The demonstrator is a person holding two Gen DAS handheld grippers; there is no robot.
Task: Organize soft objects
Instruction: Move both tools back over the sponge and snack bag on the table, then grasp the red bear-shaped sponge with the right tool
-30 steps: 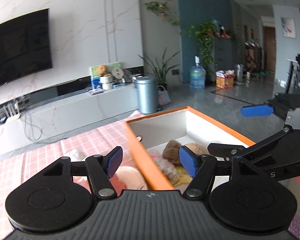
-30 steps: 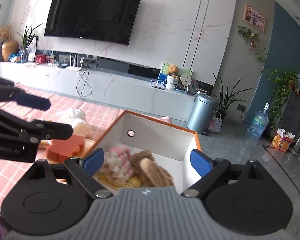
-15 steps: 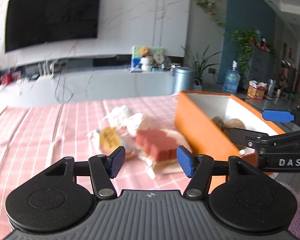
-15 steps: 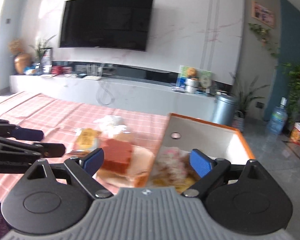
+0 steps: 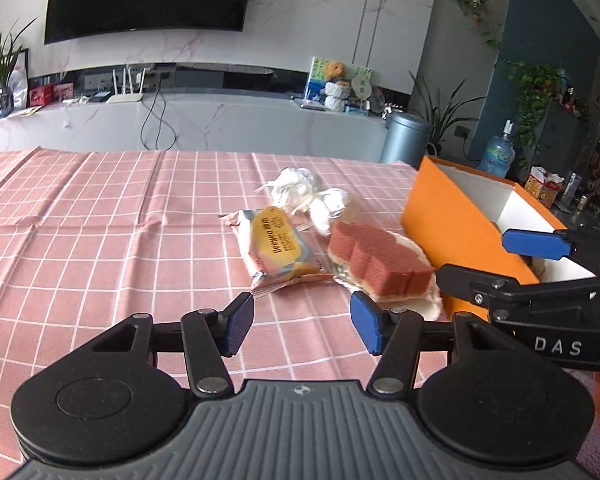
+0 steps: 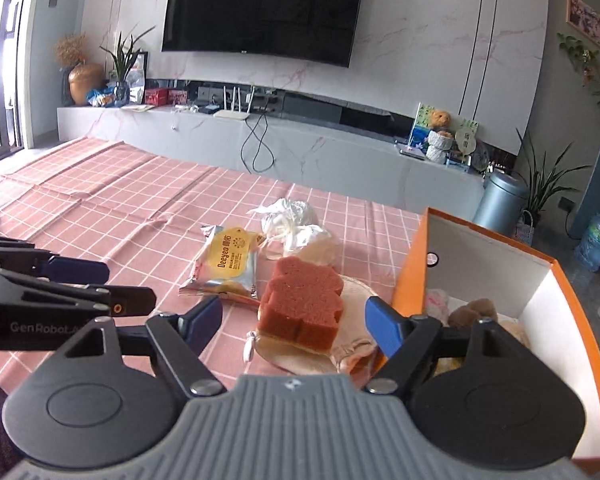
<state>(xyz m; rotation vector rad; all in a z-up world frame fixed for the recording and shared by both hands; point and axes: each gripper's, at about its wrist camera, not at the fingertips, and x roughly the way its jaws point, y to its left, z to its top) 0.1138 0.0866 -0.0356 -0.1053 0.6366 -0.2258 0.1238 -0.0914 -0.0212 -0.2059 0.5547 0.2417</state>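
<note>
Left gripper (image 5: 302,326) is hovering over the pink checked tablecloth (image 5: 100,240), jaws spread and closing, nothing between the pads. The foil snack packet (image 5: 274,246) is lying just beyond it at 12 o'clock, the red-brown sponge (image 5: 376,262) at 1 o'clock.

Right gripper (image 6: 294,324) is also spread and closing; the sponge (image 6: 302,300) is sitting in the gap, on a beige cloth pouch (image 6: 340,344), but the pads aren't pressing it. The packet (image 6: 230,264) is lying at 11 o'clock from the sponge, touching or nearly so. A tied white plastic bag (image 6: 290,222) is lying behind both at 12 o'clock.

The orange box (image 6: 410,280) is standing just beside the pouch at 3 o'clock, white inside, with plush toys (image 6: 470,312) lying in its near end.
</note>
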